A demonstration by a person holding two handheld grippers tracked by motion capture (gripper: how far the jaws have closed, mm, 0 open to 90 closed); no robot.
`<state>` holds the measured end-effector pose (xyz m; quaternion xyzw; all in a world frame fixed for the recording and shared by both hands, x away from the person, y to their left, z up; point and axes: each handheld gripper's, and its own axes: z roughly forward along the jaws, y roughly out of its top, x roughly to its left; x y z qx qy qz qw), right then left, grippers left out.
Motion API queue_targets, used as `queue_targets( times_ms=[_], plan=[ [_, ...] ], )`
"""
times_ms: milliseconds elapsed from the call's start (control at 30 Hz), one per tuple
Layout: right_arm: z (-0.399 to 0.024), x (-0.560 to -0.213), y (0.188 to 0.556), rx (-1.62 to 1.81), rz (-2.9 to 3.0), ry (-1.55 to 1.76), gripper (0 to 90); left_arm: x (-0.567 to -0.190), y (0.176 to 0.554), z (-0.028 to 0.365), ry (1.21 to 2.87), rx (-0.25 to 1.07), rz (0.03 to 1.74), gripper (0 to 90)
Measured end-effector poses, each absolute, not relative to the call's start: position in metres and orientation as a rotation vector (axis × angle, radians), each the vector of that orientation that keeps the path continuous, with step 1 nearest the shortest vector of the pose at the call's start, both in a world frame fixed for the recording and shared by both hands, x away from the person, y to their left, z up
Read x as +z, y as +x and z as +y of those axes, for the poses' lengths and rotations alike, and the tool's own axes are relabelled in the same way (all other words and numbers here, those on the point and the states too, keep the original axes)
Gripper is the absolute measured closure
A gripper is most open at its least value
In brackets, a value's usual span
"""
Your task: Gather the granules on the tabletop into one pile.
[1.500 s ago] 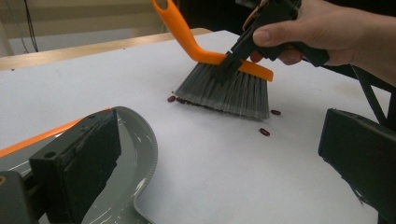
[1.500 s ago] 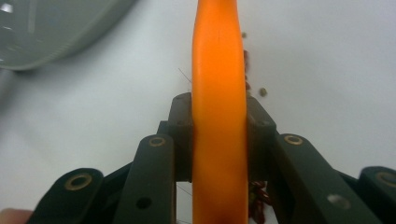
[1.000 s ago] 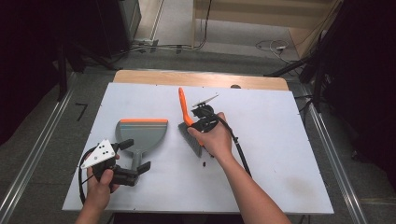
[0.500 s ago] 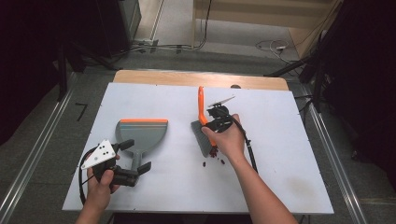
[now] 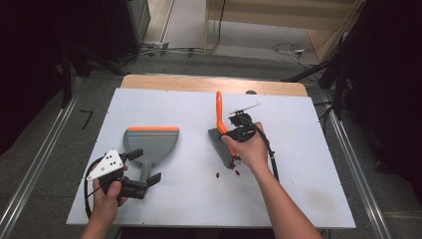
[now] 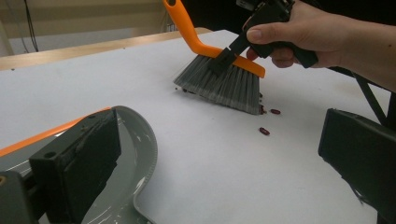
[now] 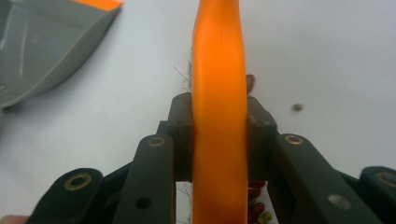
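The left gripper [image 5: 142, 172], nearest the person, is spread astride the handle of the grey plastic dustpan with an orange lip [image 5: 149, 142], unmoved on the white surface [image 5: 308, 199]. The right gripper [image 5: 234, 130] pinches the orange-handled brush with grey bristles [image 5: 221, 144]. Over the last second the brush has shifted right and its handle has swung upright, bristles now beside the small dark red beans [image 6: 264, 131]. Judgement: a sweep toward the dustpan is being set up. The right hand [image 5: 249, 147] is angled down over the brush.
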<state>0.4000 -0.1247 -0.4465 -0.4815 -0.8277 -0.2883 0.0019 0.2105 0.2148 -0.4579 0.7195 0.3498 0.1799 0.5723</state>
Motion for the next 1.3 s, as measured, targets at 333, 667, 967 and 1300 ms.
queue_targets(
  times_ms=[333, 667, 967, 1300],
  plan=[
    [-0.113, -0.408, 0.365, -1.032, -2.812, -1.078, 68.7, -0.458, 0.21, 0.215, 1.686, 0.422, 0.822, 0.0],
    [-0.13, -0.401, 0.322, -0.89, -2.989, -0.606, 68.7, -0.458, 0.21, 0.214, 1.685, 0.421, 0.823, 0.0],
    [-0.146, -0.435, 0.308, -0.719, -2.957, -0.386, 68.8, -0.459, 0.211, 0.21, 1.699, 0.416, 0.816, 0.0],
    [-0.146, -0.448, 0.336, -0.748, -3.023, -0.3, 68.2, -0.46, 0.212, 0.211, 1.699, 0.417, 0.823, 0.0]
  ],
)
